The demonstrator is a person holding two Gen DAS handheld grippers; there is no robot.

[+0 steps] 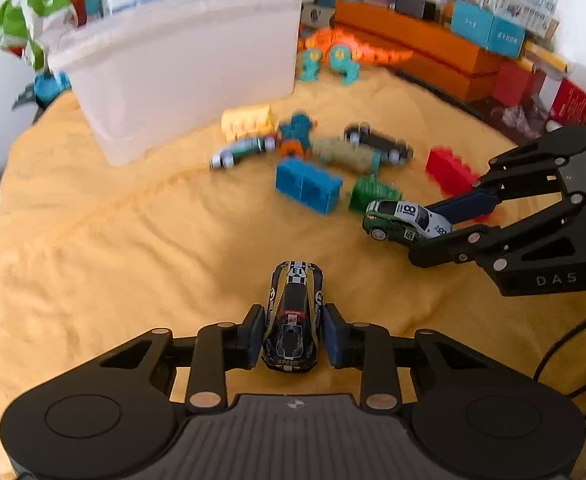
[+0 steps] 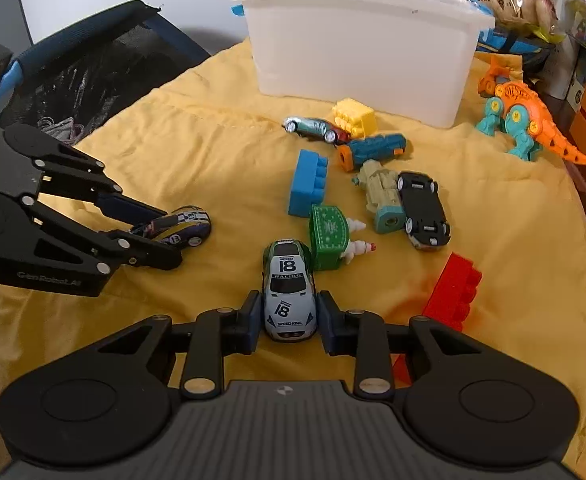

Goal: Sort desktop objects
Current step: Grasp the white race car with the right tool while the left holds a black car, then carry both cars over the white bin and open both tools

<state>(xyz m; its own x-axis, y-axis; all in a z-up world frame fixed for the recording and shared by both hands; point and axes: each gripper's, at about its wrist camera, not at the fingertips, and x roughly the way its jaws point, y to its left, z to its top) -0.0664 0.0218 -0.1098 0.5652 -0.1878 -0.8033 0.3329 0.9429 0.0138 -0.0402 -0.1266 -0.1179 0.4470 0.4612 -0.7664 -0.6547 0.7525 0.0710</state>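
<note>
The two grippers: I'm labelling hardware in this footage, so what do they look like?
Both are matte black linkage frames with silver pivot pins and dark blue pads. The left gripper carries pale lettering on its side; the right gripper shows the letters DAS. A ribbed grey housing sits behind each.

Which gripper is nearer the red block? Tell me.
Right. The right gripper, closed around the green and white car, sits just beside the red block. The left gripper, holding the black car, is farther off, beyond the right gripper.

Ahead of me the yellow cloth (image 2: 197,152) lies open leftward; clustered plastic toy blocks and cars (image 2: 373,184) (tightly packed) crowd the way to the white translucent plastic bin (image 2: 357,40).
</note>
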